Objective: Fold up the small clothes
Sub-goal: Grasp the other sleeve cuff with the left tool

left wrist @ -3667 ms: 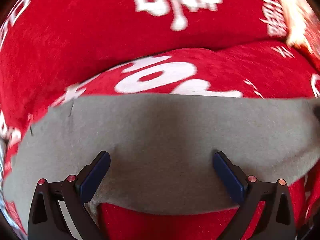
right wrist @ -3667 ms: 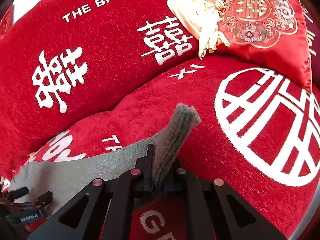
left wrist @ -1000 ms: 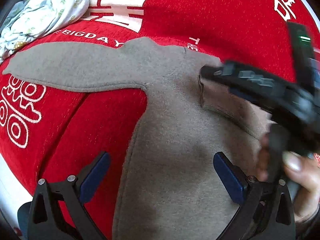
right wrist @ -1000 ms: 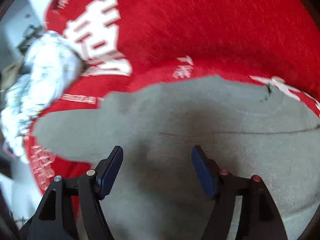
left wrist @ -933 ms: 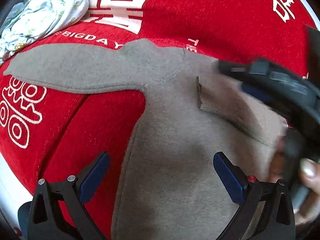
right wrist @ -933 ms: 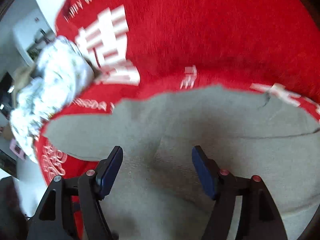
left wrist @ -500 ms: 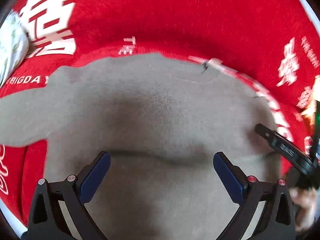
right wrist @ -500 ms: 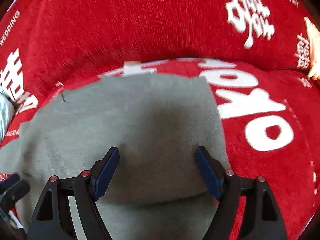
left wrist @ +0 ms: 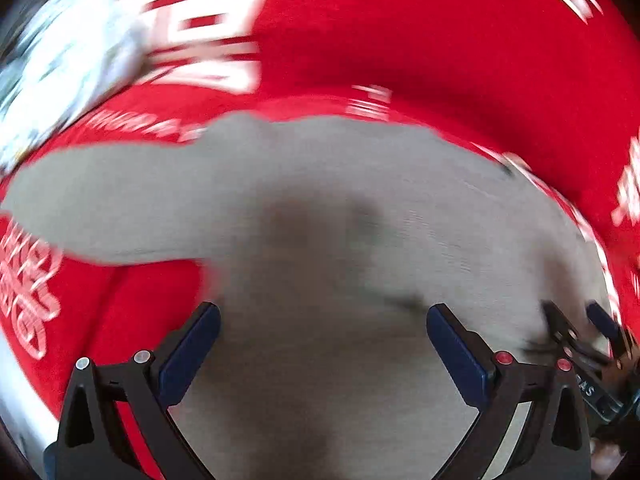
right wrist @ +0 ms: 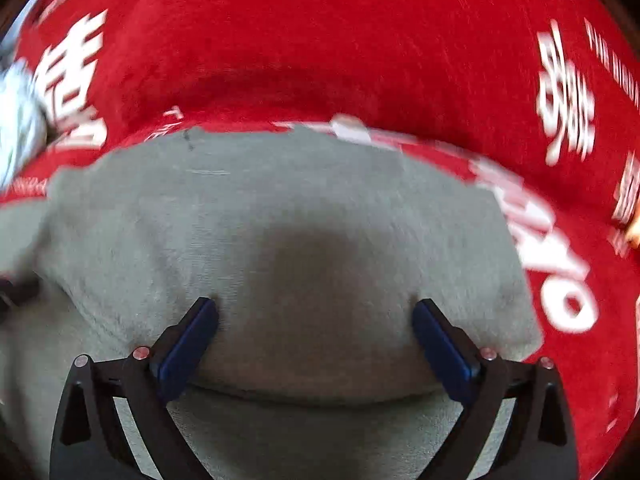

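Grey garment (left wrist: 360, 240) motion-blurred, edges cropped

A home: red wedding-print sofa cover (right wrist: 360, 40), laundry lying about.

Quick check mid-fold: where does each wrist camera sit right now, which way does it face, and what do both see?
Left wrist: rides the left gripper, aimed steeply down at the grey knit garment, one sleeve stretched leftward; own jaws wide, right gripper at frame's right.
Right wrist: rides the right gripper, aimed down at the garment's folded body; jaws opening, cloth unpinched.
Shared: garment and red printed sofa cover.
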A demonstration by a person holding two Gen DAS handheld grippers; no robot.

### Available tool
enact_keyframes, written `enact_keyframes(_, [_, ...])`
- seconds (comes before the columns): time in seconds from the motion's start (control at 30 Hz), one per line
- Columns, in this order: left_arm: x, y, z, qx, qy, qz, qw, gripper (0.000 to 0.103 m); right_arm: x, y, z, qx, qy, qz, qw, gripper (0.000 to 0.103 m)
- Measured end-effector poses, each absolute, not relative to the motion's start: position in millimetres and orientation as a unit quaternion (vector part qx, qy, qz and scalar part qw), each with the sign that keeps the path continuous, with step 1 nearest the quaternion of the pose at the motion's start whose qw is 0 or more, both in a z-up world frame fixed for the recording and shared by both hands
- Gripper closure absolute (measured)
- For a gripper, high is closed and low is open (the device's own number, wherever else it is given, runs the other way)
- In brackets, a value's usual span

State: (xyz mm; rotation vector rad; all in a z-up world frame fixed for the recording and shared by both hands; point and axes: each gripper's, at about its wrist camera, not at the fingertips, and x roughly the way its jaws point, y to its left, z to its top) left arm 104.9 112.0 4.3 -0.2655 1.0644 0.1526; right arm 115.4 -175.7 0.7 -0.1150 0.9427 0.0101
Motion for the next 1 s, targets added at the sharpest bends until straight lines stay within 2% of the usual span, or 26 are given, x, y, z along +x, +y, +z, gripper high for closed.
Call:
enact_keyframes(0.13, [87,210,8,-0.18,0.479,0.157,0.845,0.0,119,-191,-2,0.001,0.463,0.012,0.886,0.001])
enact_keyframes(0.27, [72,325,-2,-0.248,0.462,0.252,0.813,0.0,119,-184,-2,-0.021,0.46,0.003,0.888,0.001])
enact_keyframes(0.4, [65,407,-18,-0.307,0.449,0.323,0.774,0.0,123,-186,-6,-0.019,0.459,0.001,0.888,0.001])
enact_keyframes(0.47, [72,429,-17,-0.304,0.438,0.343,0.773,0.0,122,-187,-5,-0.02,0.459,0.001,0.888,0.001])
enact_keyframes(0.67, [115,453,-21,-0.284,0.473,0.353,0.756,0.002,124,-185,-6,-0.025,0.457,-0.003,0.889,0.001])
enact_keyframes(0.73, [110,455,-13,-0.281,0.451,0.357,0.769,0.034,124,-184,-6,-0.026,0.456,-0.004,0.889,0.001])
enact_keyframes(0.77, [107,456,-10,-0.281,0.442,0.348,0.777,0.071,124,-184,-6,-0.026,0.456,-0.004,0.89,0.001])
enact_keyframes(0.8, [104,460,-9,-0.305,0.436,0.314,0.787,0.086,124,-184,-6,-0.025,0.456,-0.004,0.89,0.001])
enact_keyframes(0.9, [95,475,-9,-0.353,0.427,0.278,0.785,0.087,124,-184,-6,-0.025,0.456,-0.004,0.889,0.001])
enact_keyframes(1.0, [82,473,5,-0.34,0.414,0.279,0.797,0.087,124,-184,-6,-0.024,0.456,-0.003,0.89,0.001])
